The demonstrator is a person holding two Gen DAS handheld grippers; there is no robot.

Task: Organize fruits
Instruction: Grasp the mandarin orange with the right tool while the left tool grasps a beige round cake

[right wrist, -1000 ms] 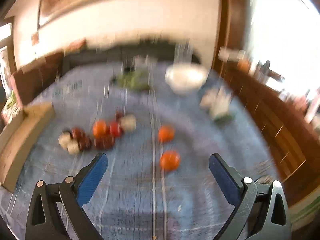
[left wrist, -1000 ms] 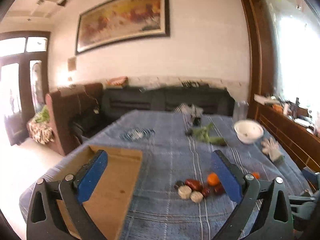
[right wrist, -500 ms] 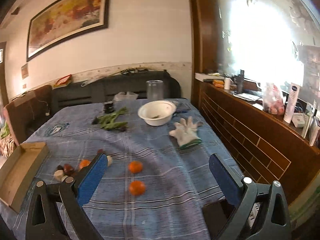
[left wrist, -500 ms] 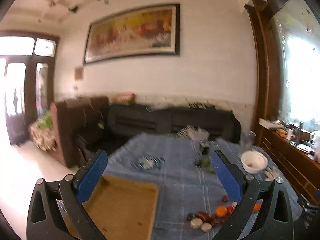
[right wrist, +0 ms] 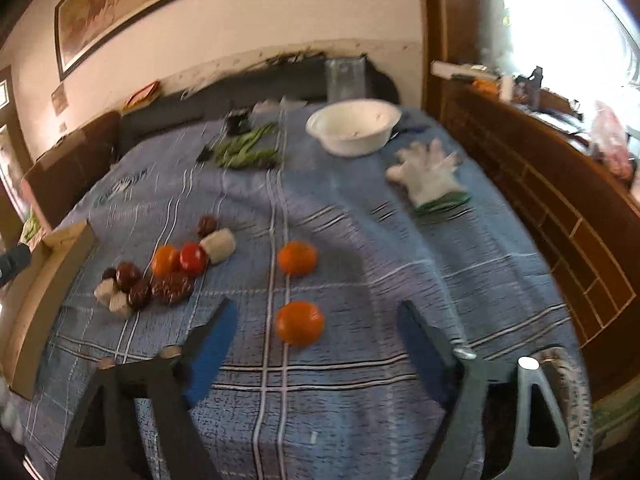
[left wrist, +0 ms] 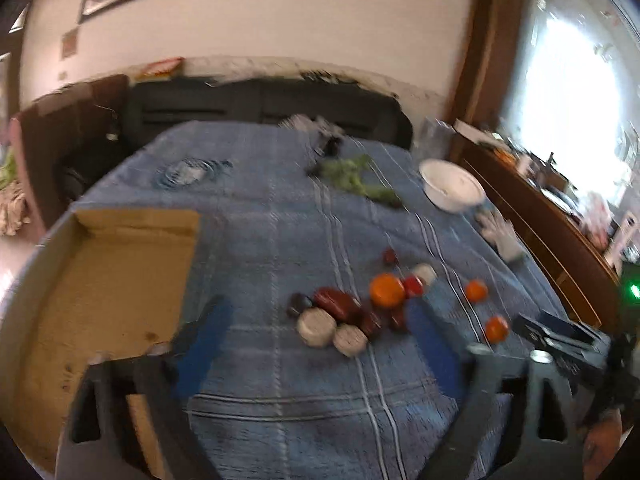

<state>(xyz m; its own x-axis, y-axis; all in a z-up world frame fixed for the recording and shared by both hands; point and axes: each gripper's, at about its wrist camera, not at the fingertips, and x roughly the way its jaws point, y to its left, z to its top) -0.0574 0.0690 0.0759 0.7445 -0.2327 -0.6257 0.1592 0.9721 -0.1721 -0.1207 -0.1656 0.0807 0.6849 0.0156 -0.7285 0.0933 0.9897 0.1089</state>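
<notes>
A cluster of fruits (left wrist: 352,308) lies on the blue striped tablecloth: dark red, orange, red and pale round pieces; it also shows in the right wrist view (right wrist: 160,276). Two oranges lie apart, one nearer (right wrist: 300,322) and one farther (right wrist: 297,258); the left wrist view shows them too (left wrist: 496,328) (left wrist: 476,290). A shallow cardboard box (left wrist: 100,300) sits at the table's left, empty. My left gripper (left wrist: 316,344) is open above the cloth just before the cluster. My right gripper (right wrist: 312,340) is open, with the nearer orange between its fingers' line of sight.
A white bowl (right wrist: 354,126), green bean pods (right wrist: 246,150) and a white glove (right wrist: 430,178) lie at the far side. A clear jar (right wrist: 346,78) stands behind the bowl. A wooden ledge (right wrist: 560,184) runs along the right. A dark sofa (left wrist: 260,108) is behind the table.
Both grippers have tipped down and come closer to the table; the fruits now fill more of each view. Both stay open.
</notes>
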